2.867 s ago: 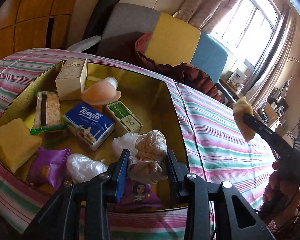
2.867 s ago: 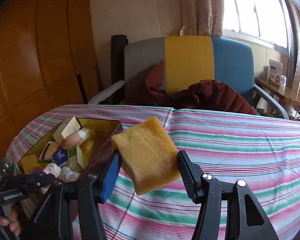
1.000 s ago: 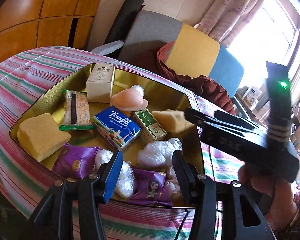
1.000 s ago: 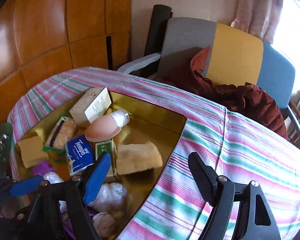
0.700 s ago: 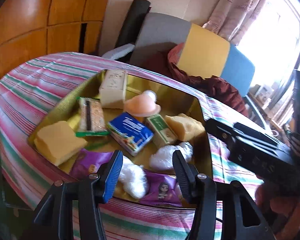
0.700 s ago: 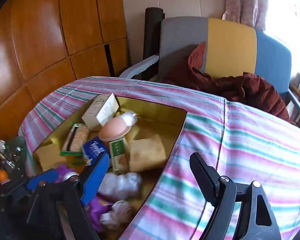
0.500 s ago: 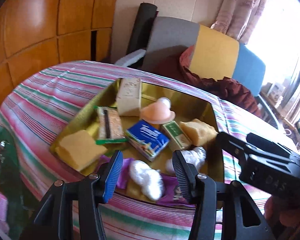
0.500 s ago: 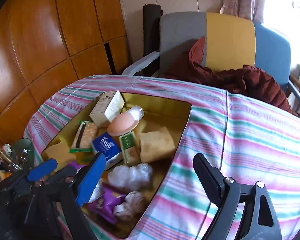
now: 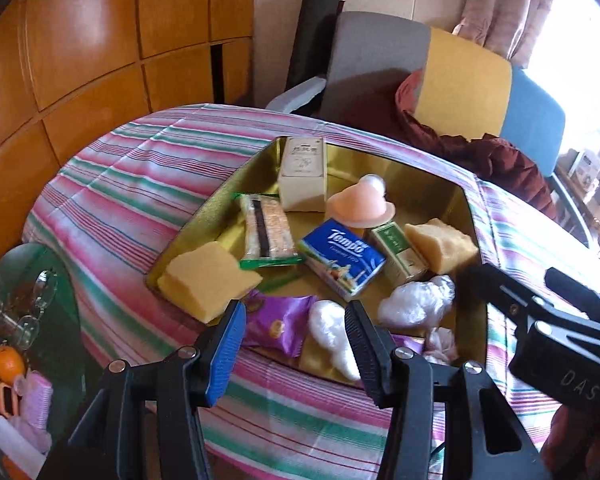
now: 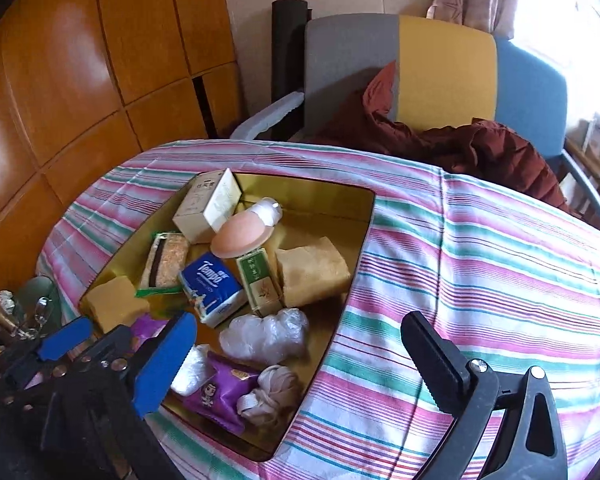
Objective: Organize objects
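A gold tray on the striped tablecloth holds several items. A tan sponge lies at its right side beside a green box. A blue Tempo tissue pack, a yellow sponge, a white box and a cream cloth bundle lie there too. My left gripper hovers open and empty over the tray's near edge. My right gripper is at the tray's near right corner. Its jaws are opening wide, with nothing between them.
A grey, yellow and blue chair with a dark red jacket stands behind the table. At lower left a glass side table carries spectacles, an orange and small clutter. Bare striped cloth spreads to the tray's right.
The right gripper let go of the tan sponge, which now lies in the tray, and its jaws spread wider. Both grippers drew back from the tray, so more of the table shows.
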A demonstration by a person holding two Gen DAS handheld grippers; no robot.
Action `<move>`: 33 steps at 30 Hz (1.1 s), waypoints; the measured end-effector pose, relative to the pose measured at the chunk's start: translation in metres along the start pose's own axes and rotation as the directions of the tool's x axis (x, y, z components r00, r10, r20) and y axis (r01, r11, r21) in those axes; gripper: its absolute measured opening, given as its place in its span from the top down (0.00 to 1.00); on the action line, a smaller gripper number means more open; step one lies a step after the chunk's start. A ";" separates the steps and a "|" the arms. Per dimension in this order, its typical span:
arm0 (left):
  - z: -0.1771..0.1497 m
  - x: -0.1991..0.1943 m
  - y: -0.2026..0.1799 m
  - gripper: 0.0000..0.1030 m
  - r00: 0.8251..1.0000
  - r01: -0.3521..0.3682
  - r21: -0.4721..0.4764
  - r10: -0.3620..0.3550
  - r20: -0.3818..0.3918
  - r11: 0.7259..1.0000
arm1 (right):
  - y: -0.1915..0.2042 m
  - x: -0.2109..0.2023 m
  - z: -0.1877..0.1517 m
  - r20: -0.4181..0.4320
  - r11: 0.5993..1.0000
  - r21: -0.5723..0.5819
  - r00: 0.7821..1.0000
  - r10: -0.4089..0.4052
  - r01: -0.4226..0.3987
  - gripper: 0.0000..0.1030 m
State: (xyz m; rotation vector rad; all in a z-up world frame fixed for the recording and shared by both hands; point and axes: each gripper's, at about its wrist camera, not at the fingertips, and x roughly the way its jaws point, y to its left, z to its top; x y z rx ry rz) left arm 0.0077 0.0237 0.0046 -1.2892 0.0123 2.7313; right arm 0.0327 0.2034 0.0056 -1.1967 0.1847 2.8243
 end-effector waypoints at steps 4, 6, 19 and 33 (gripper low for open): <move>0.001 -0.005 0.004 0.49 0.999 -0.036 0.002 0.036 0.014 0.999 | -0.001 0.000 -0.001 0.012 0.999 0.032 0.999 -0.045 0.044 0.00; 0.003 -0.007 0.006 0.49 0.999 -0.040 -0.007 0.040 0.013 0.999 | -0.001 0.001 -0.001 0.014 0.997 0.043 0.998 -0.060 0.059 0.00; 0.001 -0.006 0.003 0.49 0.999 -0.039 0.002 0.039 -0.026 0.999 | 0.004 0.003 -0.002 0.024 0.992 0.038 0.992 -0.125 0.124 0.00; -0.002 -0.006 -0.004 0.49 0.998 -0.058 0.018 0.058 -0.021 0.998 | -0.002 -0.003 -0.002 0.044 0.990 0.040 0.990 -0.137 0.136 0.00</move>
